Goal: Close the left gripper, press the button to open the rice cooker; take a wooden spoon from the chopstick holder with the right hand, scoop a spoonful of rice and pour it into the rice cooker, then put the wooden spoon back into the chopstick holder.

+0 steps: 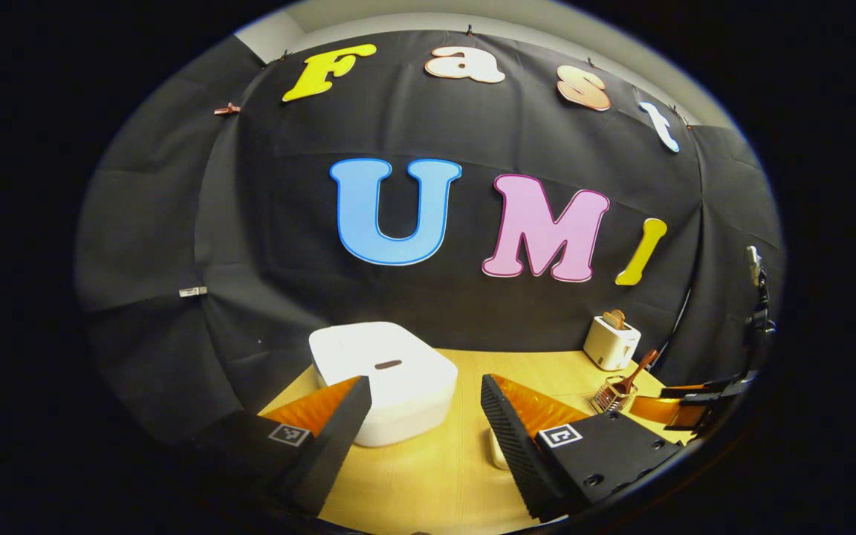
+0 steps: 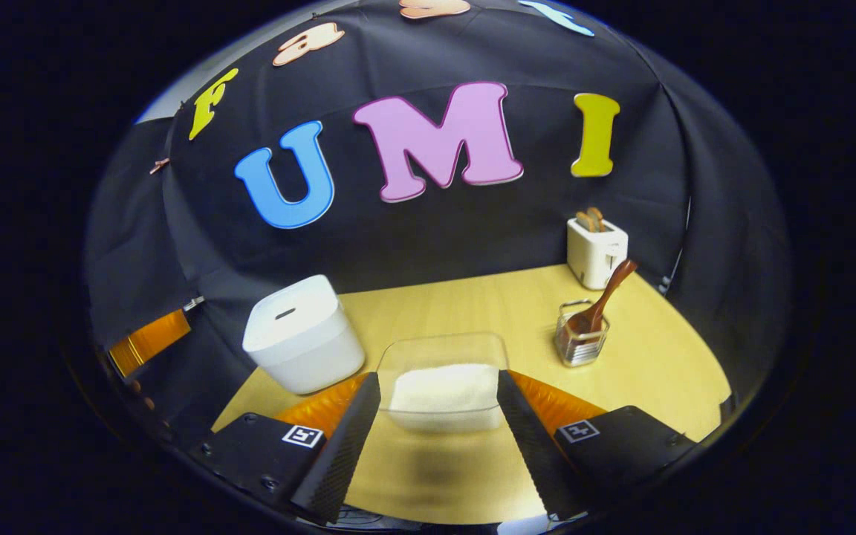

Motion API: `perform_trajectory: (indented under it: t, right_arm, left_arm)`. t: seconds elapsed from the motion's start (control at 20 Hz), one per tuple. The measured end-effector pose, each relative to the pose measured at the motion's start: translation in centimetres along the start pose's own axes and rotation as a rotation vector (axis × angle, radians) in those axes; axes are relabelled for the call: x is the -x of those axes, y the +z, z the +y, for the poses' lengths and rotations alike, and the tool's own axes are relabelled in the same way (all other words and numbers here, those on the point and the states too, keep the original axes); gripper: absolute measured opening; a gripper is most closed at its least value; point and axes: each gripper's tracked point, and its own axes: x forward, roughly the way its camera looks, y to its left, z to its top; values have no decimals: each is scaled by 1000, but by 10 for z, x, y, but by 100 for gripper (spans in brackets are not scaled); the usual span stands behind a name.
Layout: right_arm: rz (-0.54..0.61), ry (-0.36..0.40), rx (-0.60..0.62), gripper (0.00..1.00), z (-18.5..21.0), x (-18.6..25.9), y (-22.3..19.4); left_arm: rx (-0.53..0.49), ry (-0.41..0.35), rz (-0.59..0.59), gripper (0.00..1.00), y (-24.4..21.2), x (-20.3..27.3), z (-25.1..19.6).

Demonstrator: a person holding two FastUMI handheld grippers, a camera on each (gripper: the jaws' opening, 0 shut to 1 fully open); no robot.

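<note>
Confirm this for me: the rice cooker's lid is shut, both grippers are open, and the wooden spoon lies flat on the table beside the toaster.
One thing is wrong. The wooden spoon stands in the chopstick holder, handle leaning toward the toaster, as the right gripper view shows. The rice cooker lid is shut; the left gripper and right gripper are open.

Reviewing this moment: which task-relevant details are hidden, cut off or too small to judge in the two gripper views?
- White rice cooker, left gripper view: its front lower edge sits behind the left gripper's open fingers; the button is too small to locate.
- Clear plastic container of white rice, left gripper view: mostly hidden behind one finger.
- Brown wooden spoon in the wire chopstick holder, right gripper view: its bowl is hidden inside the holder.
- Right gripper, left gripper view: cut off at the edge.
</note>
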Motion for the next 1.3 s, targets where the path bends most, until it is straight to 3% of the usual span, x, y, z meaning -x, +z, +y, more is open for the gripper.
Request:
perform_trajectory:
  t: [0.15, 0.55, 0.65, 0.7, 1.3]
  right_arm:
    - [102, 16, -9, 99, 19, 3, -31]
    - [125, 128, 101, 98, 69, 11, -25]
    - [102, 140, 118, 99, 72, 14, -19]
    - [105, 141, 124, 98, 72, 16, -21]
    - [168, 175, 103, 98, 80, 10, -49]
  left_arm:
    - [51, -4, 40, 96, -17, 22, 7]
    - [147, 85, 54, 96, -19, 42, 42]
    - [145, 87, 56, 92, -21, 47, 39]
    - [130, 90, 56, 96, -25, 51, 37]
    - [113, 102, 111, 96, -47, 65, 40]
